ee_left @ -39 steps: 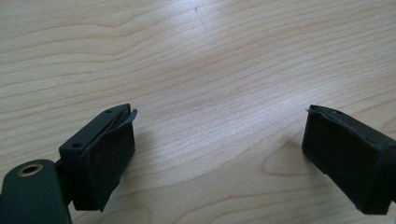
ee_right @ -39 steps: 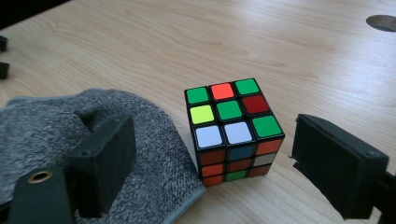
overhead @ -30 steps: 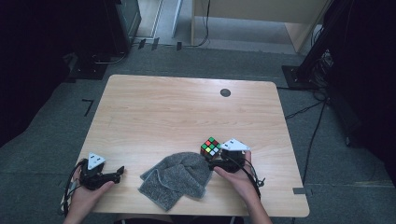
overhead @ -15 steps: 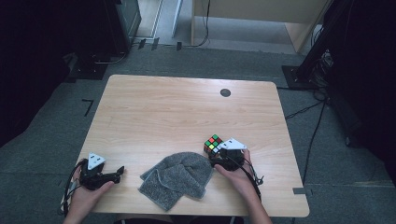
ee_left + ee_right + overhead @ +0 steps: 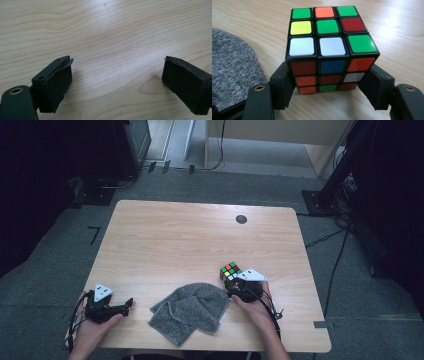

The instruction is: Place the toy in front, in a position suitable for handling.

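Observation:
A scrambled Rubik's cube (image 5: 229, 270) (image 5: 329, 45) stands on the wooden table (image 5: 190, 240) at the front right, green, white and yellow squares on top. My right gripper (image 5: 232, 281) (image 5: 328, 87) reaches it from the near side. Its jaws have just been closing with the cube between them, and both pads now touch the cube's lower sides. At the front left corner, my left gripper (image 5: 129, 304) (image 5: 117, 82) lies low over bare wood, jaws wide open and nothing between them.
A crumpled grey towel (image 5: 192, 312) (image 5: 232, 67) lies at the front middle, just left of the right gripper. A small dark round mark (image 5: 241, 219) sits near the far edge. Dark floor, cables and furniture surround the table.
The right gripper's jaws have drawn in around the cube, which has shifted slightly away from the front edge. The left gripper has not moved.

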The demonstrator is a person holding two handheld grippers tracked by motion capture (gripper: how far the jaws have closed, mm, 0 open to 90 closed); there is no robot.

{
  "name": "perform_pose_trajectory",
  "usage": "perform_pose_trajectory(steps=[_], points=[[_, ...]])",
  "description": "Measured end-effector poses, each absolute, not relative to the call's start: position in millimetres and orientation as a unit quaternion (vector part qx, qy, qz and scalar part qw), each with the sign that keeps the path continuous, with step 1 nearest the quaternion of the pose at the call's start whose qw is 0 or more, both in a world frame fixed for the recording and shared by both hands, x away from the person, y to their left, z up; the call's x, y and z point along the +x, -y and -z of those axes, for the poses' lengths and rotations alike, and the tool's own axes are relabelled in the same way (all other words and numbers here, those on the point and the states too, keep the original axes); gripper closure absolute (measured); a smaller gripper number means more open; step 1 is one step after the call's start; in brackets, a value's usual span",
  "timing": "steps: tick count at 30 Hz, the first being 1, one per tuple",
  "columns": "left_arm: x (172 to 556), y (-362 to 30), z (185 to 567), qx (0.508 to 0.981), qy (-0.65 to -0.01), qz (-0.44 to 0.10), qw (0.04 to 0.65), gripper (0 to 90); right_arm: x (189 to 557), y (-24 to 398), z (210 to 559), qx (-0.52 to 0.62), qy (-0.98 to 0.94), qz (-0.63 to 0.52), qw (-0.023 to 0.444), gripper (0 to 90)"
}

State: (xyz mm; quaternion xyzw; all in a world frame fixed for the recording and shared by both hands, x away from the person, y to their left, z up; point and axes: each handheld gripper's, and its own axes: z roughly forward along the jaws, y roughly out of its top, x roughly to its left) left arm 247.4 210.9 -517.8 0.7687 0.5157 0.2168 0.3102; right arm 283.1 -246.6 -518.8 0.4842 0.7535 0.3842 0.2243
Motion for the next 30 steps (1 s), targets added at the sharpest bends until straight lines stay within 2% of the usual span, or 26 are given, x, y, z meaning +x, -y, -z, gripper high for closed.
perform_pose_trajectory(steps=[8, 14, 15, 18, 28, 30], points=[[245, -211, 515, 0.771, -0.515, -0.221, 0.303, 11.6, 268, 259, 508, 0.496, -0.733, -0.391, 0.254, 35.0], [246, -195, 497, 0.762, -0.504, -0.193, 0.357, 13.0, 247, 269, 486, 0.491, -0.725, -0.405, 0.263, 35.0], [244, -183, 489, 0.761, -0.491, -0.186, 0.380, 13.0, 244, 270, 483, 0.490, -0.724, -0.407, 0.264, 35.0], [240, -164, 479, 0.773, -0.462, -0.177, 0.397, 13.0, 237, 270, 476, 0.491, -0.720, -0.414, 0.265, 35.0], [235, -106, 470, 0.809, -0.398, -0.141, 0.409, 13.5, 209, 261, 465, 0.479, -0.723, -0.419, 0.269, 35.0], [230, -87, 468, 0.824, -0.371, -0.114, 0.414, 13.8, 205, 260, 465, 0.482, -0.720, -0.422, 0.267, 35.0]])
